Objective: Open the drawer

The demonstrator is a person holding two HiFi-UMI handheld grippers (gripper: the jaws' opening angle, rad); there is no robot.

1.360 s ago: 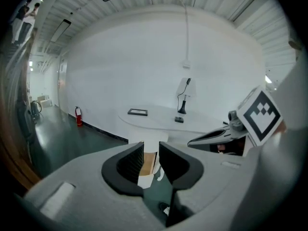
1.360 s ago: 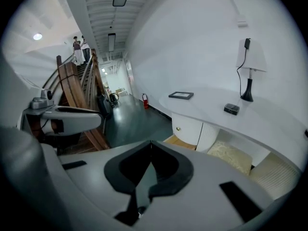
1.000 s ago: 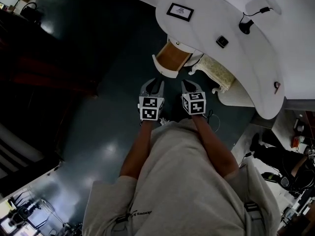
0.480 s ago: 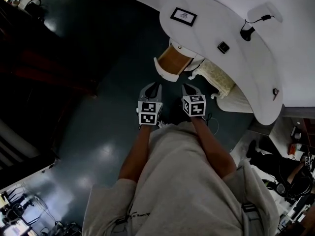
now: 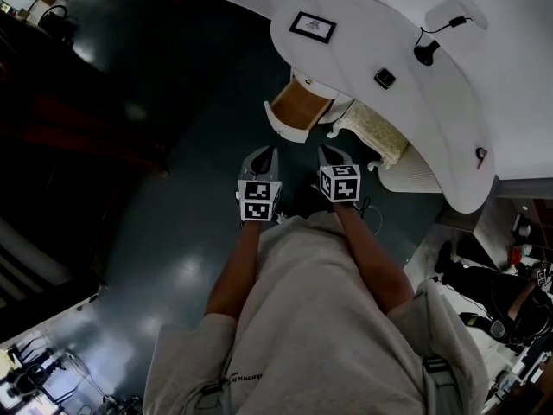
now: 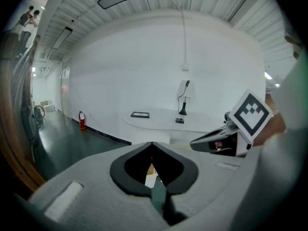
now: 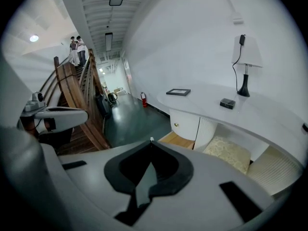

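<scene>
A white curved desk (image 5: 449, 102) stands ahead, and a drawer (image 5: 298, 106) with a wooden inside sticks out from under its left end. In the right gripper view the drawer (image 7: 179, 139) shows just past the jaw tips, below a white front with a small knob (image 7: 176, 124). My left gripper (image 5: 270, 150) hangs a little short of the drawer's white front, jaws together and empty; its tips (image 6: 152, 143) meet. Beside it, my right gripper (image 5: 325, 150) is also shut and holds nothing, its tips (image 7: 151, 139) touching. Neither gripper touches the drawer.
On the desk lie a framed picture (image 5: 312, 26), a small dark box (image 5: 384, 78) and a black lamp base with a cord (image 5: 423, 53). A cushioned stool (image 5: 370, 133) stands right of the drawer. A wooden staircase (image 7: 79, 95) rises at the left over dark floor.
The left gripper's jaws were spread a second ago and have closed on nothing. Both hands kept their place in front of the drawer.
</scene>
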